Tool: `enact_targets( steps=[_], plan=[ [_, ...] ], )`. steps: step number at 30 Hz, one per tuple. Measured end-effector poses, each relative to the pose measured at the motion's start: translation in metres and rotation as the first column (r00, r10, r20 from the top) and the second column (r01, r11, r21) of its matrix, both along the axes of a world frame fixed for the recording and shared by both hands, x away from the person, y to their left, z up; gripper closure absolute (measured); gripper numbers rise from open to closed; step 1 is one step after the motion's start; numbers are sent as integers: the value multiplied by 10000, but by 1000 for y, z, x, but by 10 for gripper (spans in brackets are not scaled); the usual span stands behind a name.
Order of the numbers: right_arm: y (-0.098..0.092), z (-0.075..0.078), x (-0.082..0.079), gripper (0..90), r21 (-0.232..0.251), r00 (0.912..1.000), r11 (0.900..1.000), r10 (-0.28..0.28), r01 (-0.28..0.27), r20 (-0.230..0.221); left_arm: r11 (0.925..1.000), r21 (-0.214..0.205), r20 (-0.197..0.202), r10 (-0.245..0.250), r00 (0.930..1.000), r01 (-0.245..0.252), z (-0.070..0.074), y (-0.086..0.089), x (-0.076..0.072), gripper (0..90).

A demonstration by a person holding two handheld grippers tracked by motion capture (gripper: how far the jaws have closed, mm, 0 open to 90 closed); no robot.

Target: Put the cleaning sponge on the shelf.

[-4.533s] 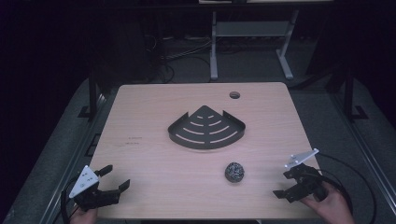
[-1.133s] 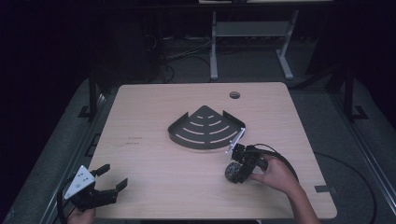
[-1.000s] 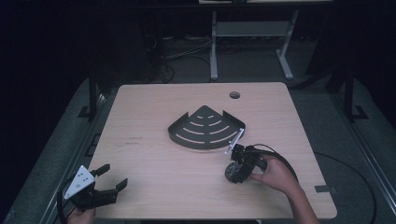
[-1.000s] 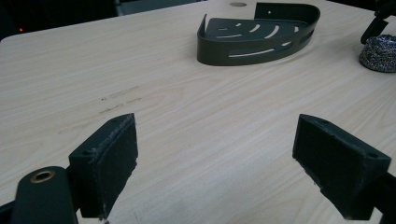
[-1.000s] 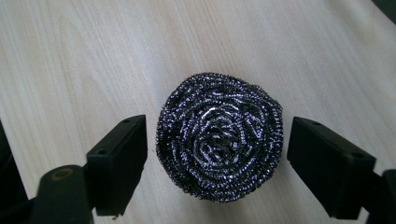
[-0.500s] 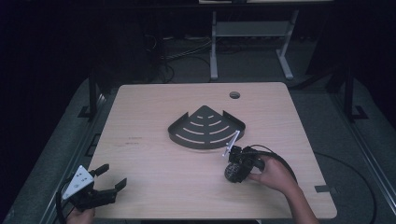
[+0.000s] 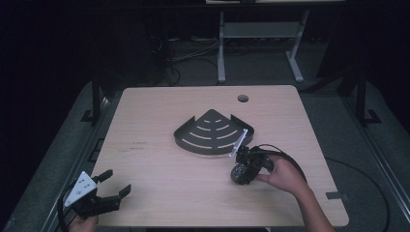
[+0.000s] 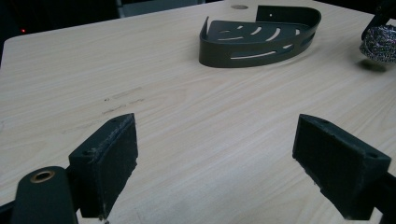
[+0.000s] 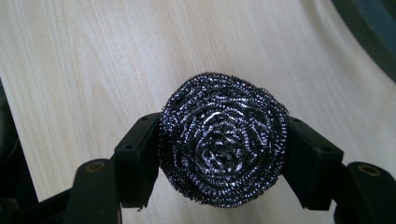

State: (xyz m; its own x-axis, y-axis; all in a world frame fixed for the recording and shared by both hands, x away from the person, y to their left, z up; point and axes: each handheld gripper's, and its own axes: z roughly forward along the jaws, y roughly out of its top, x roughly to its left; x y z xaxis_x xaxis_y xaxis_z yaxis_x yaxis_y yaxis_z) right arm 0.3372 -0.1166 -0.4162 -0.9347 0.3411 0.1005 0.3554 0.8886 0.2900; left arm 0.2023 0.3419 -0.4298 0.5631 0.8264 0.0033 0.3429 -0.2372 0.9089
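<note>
Now my right gripper is clamped on the steel wool scourer, its jaws having just been closing until a pad pressed each flank of the ball. From above, the scourer sits just beside the near right corner of the black corner shelf caddy, so the caddy lies up and to the left of my right gripper, the curved wall facing me. My right hand is far nearer to it than my left. My left gripper waits with jaws spread wide at the table's near left corner, well apart. Its own view shows the scourer apparently lifted off the wood, a shadow beneath it, which the high view cannot settle.
</note>
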Motion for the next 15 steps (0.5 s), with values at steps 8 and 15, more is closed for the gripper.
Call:
enact_targets(
  steps=[8, 15],
  plan=[
    [4, 6, 7, 339, 78, 10000, 9999, 68, -68, -58, 10000, -23, 7, -22, 10000, 22, 0, 0, 0, 133],
    [6, 10, 12, 339, 181, 9998, 9997, 136, -134, -107, 10000, -14, 4, -12, 10000, 12, 0, 0, 0, 133]
  ],
)
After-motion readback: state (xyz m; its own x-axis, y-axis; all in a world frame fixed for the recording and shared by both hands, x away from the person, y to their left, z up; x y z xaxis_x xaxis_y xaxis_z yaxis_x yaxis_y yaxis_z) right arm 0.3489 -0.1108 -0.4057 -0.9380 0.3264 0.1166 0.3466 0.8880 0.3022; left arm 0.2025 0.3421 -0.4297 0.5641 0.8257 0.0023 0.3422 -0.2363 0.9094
